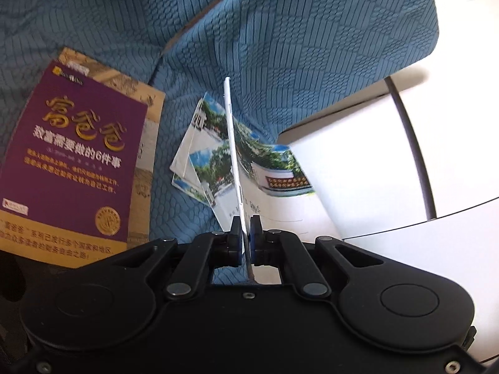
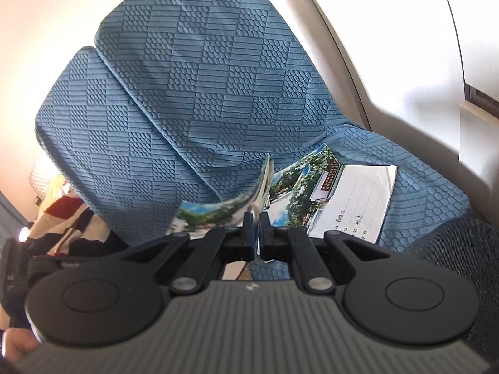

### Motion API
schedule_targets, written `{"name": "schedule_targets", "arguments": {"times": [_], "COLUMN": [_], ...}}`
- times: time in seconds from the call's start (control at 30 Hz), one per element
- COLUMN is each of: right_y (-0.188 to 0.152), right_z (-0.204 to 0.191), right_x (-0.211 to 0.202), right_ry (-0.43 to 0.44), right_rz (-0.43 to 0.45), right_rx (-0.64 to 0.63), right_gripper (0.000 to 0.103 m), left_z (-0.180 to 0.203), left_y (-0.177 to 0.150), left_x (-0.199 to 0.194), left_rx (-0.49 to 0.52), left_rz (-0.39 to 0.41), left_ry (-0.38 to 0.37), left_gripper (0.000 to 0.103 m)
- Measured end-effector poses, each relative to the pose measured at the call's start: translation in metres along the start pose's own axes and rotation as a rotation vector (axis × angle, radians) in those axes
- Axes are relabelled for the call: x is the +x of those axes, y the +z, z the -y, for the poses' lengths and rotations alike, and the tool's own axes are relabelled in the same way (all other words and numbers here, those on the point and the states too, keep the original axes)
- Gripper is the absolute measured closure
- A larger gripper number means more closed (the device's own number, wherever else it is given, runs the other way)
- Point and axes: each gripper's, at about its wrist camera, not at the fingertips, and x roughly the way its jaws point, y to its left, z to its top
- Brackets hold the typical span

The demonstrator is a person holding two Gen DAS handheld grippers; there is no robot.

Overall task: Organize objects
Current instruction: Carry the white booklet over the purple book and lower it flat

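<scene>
Purple book (image 1: 71, 152): gold calligraphy title, white line ending "6件事" legible, gold seal low on the cover, yellow band with text at the bottom. Lying on top of 1 tan book (image 1: 149, 143), both flat on the blue textured sofa cushion (image 1: 280, 46), 2 books stacked. Left gripper (image 1: 246, 233): jaws clamped on 1 thin white booklet (image 1: 232, 143), held edge-on and upright. Below it 3 photo-cover booklets (image 1: 199, 162) fanned loose on the cushion, covers showing trees, a white wall and a red sign; handwriting on the lined part too blurred to read. Right gripper (image 2: 257, 233): jaws clamped on 1 curved photo booklet (image 2: 249, 193); 1 more booklet (image 2: 349, 199) flat beside it, near the cushion's right edge. Bare cushion between the books and the booklets. White table (image 1: 389, 162) edge to the right.
</scene>
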Motion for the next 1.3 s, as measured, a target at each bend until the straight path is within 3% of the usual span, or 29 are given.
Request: {"name": "schedule_targets", "arguments": {"times": [0.23,0.67,1.3], "right_y": [-0.007,-0.027,-0.064], "right_z": [-0.036,-0.101,-0.128], "right_x": [-0.001,-0.002,0.037], "right_ry": [0.012,0.082,0.086], "right_rz": [-0.002,0.003,-0.096], "right_rx": [-0.041,-0.159,-0.196], "right_gripper": [0.098,0.098,0.098], "left_z": [-0.013,-0.055,-0.115], "left_y": [0.013,0.022,0.029], "left_x": [-0.031,-0.085,-0.081], "left_rx": [0.001,-0.042,-0.104], "left_rz": [0.027,0.147,0.134], "left_ry": [-0.003,-0.003,0.051], "left_gripper": [0.100,0.100,0.100]}}
